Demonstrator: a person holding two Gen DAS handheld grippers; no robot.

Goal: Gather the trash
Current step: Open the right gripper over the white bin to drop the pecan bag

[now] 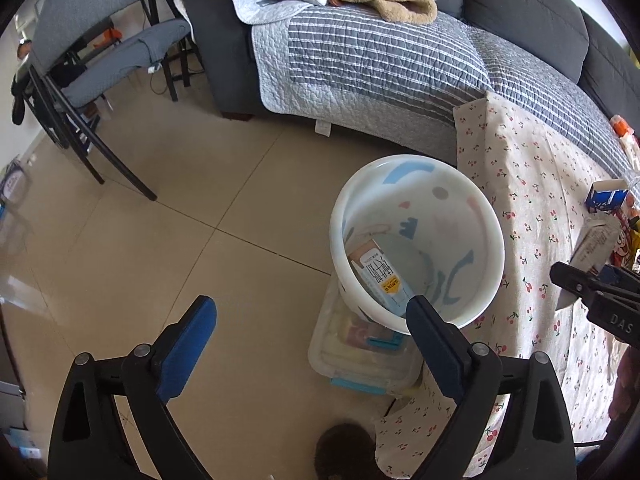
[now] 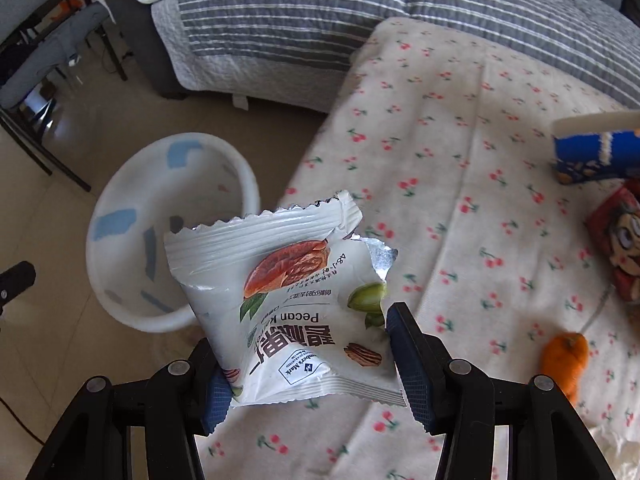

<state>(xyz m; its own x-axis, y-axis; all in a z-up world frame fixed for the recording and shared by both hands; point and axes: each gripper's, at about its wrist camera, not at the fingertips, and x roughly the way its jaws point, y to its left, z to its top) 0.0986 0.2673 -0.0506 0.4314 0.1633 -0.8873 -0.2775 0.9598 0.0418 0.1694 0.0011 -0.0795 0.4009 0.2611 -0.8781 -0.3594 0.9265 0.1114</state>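
Observation:
A white bin (image 1: pixel 416 240) with pastel marks stands on a clear storage box beside the table; a small carton (image 1: pixel 380 276) lies inside it. My left gripper (image 1: pixel 312 320) hangs open above the bin's near rim with nothing between its fingers. In the right wrist view my right gripper (image 2: pixel 308 364) is shut on a torn white pecan snack wrapper (image 2: pixel 288 300), held over the table edge just right of the bin (image 2: pixel 168 232). The right gripper (image 1: pixel 592 292) also shows at the left view's right edge.
A cherry-print tablecloth (image 2: pixel 460 160) covers the table; on it lie a blue carton (image 2: pixel 592 156), a red cartoon packet (image 2: pixel 620 240) and an orange peel (image 2: pixel 564 356). A grey sofa with a striped quilt (image 1: pixel 380 60) stands behind. A black chair (image 1: pixel 80 80) is at left.

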